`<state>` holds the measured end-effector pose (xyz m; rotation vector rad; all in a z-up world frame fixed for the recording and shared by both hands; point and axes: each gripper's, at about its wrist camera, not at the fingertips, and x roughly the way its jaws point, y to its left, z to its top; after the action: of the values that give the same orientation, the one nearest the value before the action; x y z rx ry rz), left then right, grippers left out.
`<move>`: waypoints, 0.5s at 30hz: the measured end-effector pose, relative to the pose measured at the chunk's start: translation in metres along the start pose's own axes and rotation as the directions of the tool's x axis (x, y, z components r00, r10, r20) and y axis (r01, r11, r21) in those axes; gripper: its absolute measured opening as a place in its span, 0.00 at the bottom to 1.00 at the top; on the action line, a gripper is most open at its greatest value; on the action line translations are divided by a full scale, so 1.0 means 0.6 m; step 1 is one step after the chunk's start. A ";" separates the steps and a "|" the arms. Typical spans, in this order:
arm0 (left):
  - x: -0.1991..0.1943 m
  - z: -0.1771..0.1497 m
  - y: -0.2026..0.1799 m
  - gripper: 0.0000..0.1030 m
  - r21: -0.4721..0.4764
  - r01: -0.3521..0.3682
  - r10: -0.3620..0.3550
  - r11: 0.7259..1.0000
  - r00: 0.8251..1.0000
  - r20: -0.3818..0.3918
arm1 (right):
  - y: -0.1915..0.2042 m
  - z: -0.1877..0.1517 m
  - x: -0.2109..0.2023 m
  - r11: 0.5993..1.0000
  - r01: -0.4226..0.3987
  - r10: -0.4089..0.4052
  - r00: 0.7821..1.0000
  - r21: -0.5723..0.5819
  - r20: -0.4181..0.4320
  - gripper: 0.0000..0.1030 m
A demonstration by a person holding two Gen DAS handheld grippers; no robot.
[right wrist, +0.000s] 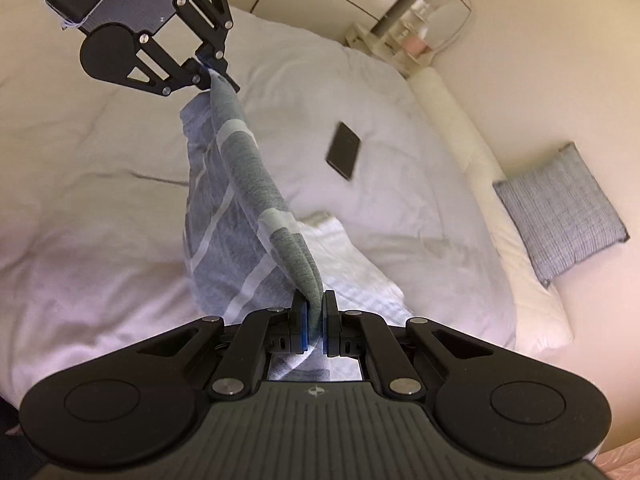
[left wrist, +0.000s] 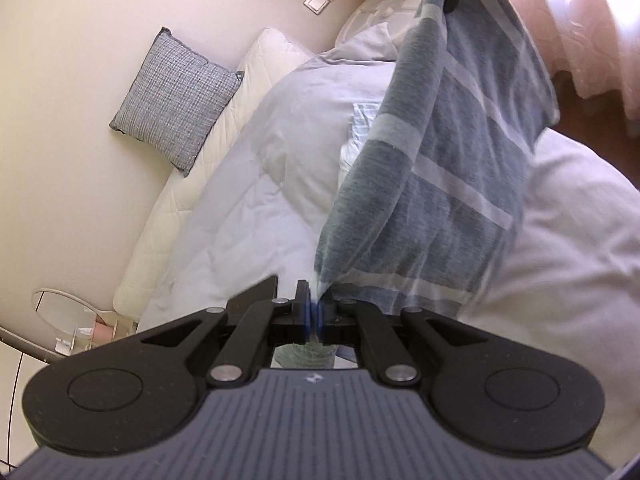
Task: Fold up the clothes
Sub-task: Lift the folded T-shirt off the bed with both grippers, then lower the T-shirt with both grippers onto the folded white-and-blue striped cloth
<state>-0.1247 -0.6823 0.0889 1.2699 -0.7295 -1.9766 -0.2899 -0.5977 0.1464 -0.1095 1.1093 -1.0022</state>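
Left gripper (left wrist: pixel 314 314) pinching striped cloth (left wrist: pixel 448 160) corner; right gripper (right wrist: pixel 316 320) pinching other end. Cloth hangs between, above duvet (right wrist: pixel 120 152). Phone (right wrist: pixel 343 150), white garment (right wrist: pixel 352 264) on duvet.

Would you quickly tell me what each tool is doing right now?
Left tool: shut on the striped cloth.
Right tool: shut on the same cloth.

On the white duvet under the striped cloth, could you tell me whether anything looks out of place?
Yes: a flat black rectangular device, apparently a phone, lies loose on the white duvet beyond the hanging grey cloth with pale stripes. It looks odd among laundry and could get covered when the cloth is laid down. A folded white ribbed cloth lies nearby, as expected.
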 end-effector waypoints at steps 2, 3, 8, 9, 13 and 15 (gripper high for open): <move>0.033 0.030 0.008 0.02 -0.012 -0.013 0.013 1.000 1.000 -0.016 | -0.037 -0.017 0.018 1.000 -0.001 0.001 1.000 -0.008 0.005 0.04; 0.052 0.045 0.014 0.02 -0.018 -0.023 0.022 1.000 0.999 -0.028 | -0.058 -0.025 0.031 1.000 -0.005 0.005 1.000 -0.011 0.011 0.04; 0.151 0.118 0.064 0.02 -0.038 -0.115 0.110 0.993 0.987 -0.114 | -0.191 -0.046 0.118 0.997 -0.003 0.010 0.996 -0.077 0.091 0.03; 0.165 0.129 0.076 0.02 -0.038 -0.136 0.131 0.990 0.983 -0.129 | -0.219 -0.044 0.133 0.996 0.011 0.000 0.993 -0.094 0.115 0.03; 0.207 0.156 0.102 0.02 -0.075 -0.210 0.195 0.975 0.966 -0.167 | -0.320 -0.034 0.183 0.985 0.090 -0.055 0.972 -0.149 0.227 0.04; 0.222 0.155 0.087 0.02 -0.091 -0.211 0.192 0.973 0.964 -0.182 | -0.339 -0.037 0.200 0.981 0.111 -0.067 0.964 -0.160 0.258 0.04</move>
<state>-0.2386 -0.8094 0.0890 1.2315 -0.6303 -1.6961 -0.4236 -0.7933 0.1605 -0.4197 0.9624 -0.9414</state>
